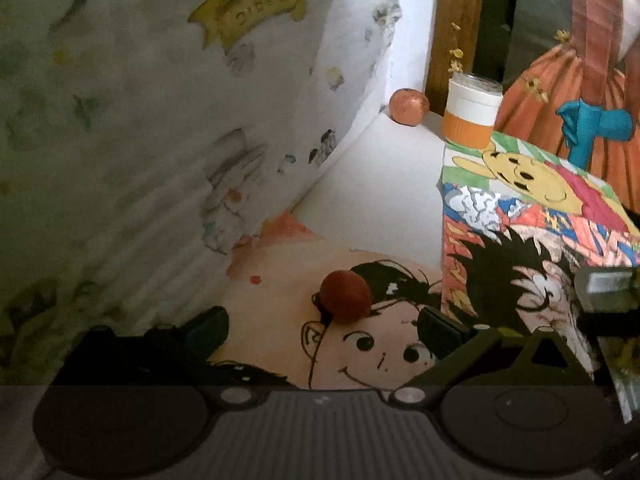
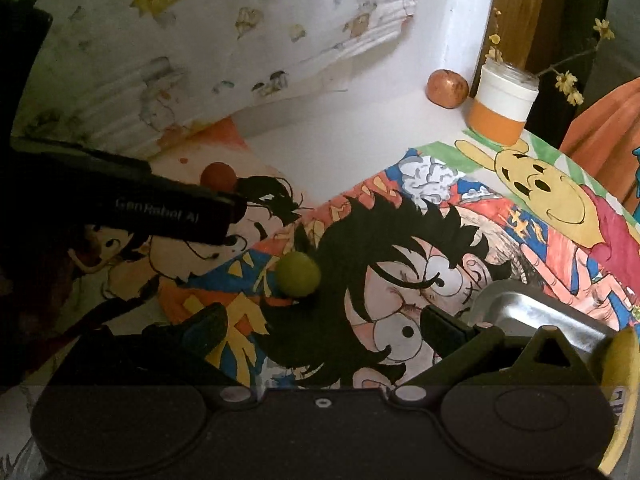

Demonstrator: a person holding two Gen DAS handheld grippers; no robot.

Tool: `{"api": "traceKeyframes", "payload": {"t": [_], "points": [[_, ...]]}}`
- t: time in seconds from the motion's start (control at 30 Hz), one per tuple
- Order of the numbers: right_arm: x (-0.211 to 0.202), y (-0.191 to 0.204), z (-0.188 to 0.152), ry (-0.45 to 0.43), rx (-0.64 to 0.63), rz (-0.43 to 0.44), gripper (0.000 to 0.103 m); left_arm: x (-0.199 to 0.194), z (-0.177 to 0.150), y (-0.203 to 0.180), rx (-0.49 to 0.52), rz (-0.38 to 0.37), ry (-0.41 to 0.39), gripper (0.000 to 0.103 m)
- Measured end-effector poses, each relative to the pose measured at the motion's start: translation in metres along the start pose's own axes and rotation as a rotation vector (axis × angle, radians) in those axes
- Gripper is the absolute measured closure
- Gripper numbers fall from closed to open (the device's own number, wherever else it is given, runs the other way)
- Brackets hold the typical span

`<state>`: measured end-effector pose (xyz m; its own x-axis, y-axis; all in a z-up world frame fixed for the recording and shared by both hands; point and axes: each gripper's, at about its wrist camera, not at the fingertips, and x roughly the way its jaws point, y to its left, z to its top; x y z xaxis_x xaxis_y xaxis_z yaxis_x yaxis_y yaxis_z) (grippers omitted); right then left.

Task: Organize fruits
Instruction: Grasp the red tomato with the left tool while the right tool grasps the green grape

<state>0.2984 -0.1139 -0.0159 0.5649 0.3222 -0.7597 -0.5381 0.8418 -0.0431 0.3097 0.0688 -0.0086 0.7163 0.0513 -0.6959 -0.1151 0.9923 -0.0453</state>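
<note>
A small dark red fruit [image 1: 346, 297] lies on a cartoon drawing just ahead of my open, empty left gripper [image 1: 322, 330]. It also shows in the right wrist view [image 2: 218, 176], behind the left gripper's finger [image 2: 172, 216]. A small green fruit [image 2: 298, 273] lies on the colourful drawing ahead of my open, empty right gripper [image 2: 322, 326]. A larger orange-red fruit [image 1: 409, 106] [image 2: 447, 89] rests at the far wall corner. A metal tray [image 2: 536, 316] sits at the right, partly hidden by the right finger.
An orange-and-white jar [image 1: 472, 114] [image 2: 502, 100] with yellow flower twigs stands beside the far fruit. A patterned white cloth [image 1: 160, 120] hangs at the left. An orange cloth [image 1: 560, 100] is at the back right. Cartoon drawings [image 2: 520, 208] cover the surface.
</note>
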Motion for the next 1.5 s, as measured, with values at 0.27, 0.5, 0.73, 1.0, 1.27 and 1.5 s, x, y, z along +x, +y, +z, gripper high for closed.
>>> {"api": "traceKeyframes", "payload": {"t": [0.27,0.5,0.73,1.0,1.27,1.5], "points": [[0.008,0.000,0.003,-0.036,0.046,0.032,0.010,0.004,0.000,-0.002,0.006,-0.028,-0.025,0.001],[0.009,0.001,-0.002,-0.078,0.067,0.045,0.011,0.001,-0.001,-0.003,0.008,-0.037,-0.055,0.008],[0.005,0.004,-0.002,-0.101,0.068,0.046,0.026,0.001,-0.001,-0.003,0.008,-0.052,-0.061,0.028],[0.003,0.003,-0.001,-0.122,0.075,0.031,0.061,0.000,-0.001,-0.004,0.024,-0.051,-0.085,0.059],[0.003,0.005,-0.001,-0.126,0.071,0.042,0.075,-0.001,-0.002,-0.006,0.027,-0.063,-0.072,0.071],[0.002,0.003,-0.002,-0.124,0.083,0.057,0.076,-0.006,-0.005,-0.008,0.019,-0.087,-0.054,0.072]]}}
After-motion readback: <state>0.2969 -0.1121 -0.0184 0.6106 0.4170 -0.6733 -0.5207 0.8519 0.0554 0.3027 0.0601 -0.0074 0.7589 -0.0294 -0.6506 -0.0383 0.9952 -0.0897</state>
